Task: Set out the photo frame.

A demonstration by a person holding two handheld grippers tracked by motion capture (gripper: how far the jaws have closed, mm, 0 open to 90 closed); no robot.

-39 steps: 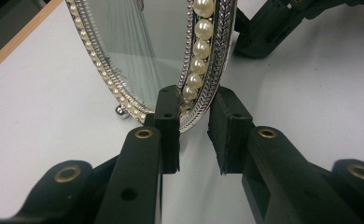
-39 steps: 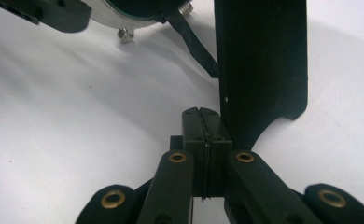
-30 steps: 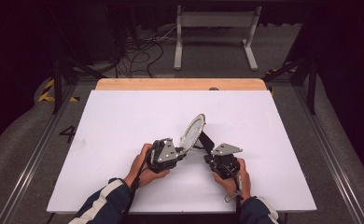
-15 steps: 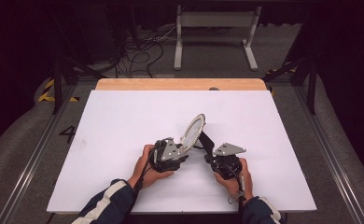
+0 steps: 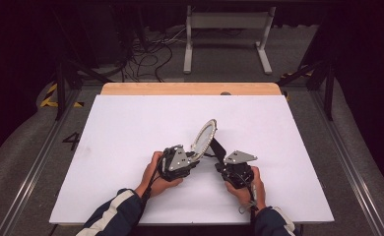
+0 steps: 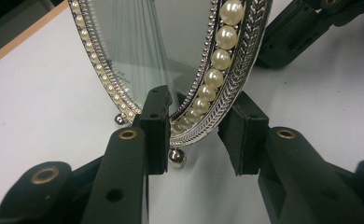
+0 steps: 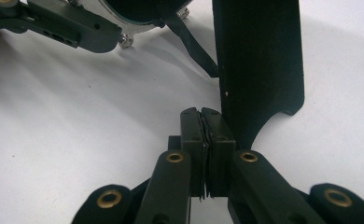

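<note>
Mirror (image 5: 204, 137) stands mid-table (image 5: 131, 128), oval, tilted back, silver frame w/ herringbone pattern, ring of pearl beads inside the rim, small ball feet (image 6: 177, 157) at the bottom. Behind it, a black stand flap (image 7: 259, 60), broad, curved at the lower edge, resting on the white top. I've got the left gripper (image 5: 192, 160) at the frame's lower edge: jaws have just been closing w/ the rim between them, one pad against the glass side, the other just clear of the back, so no firm grip yet. Right gripper (image 7: 202, 122) sits just beside the flap's edge, jaws pressed together, pinching a thin strip; can't tell what it is.
</note>
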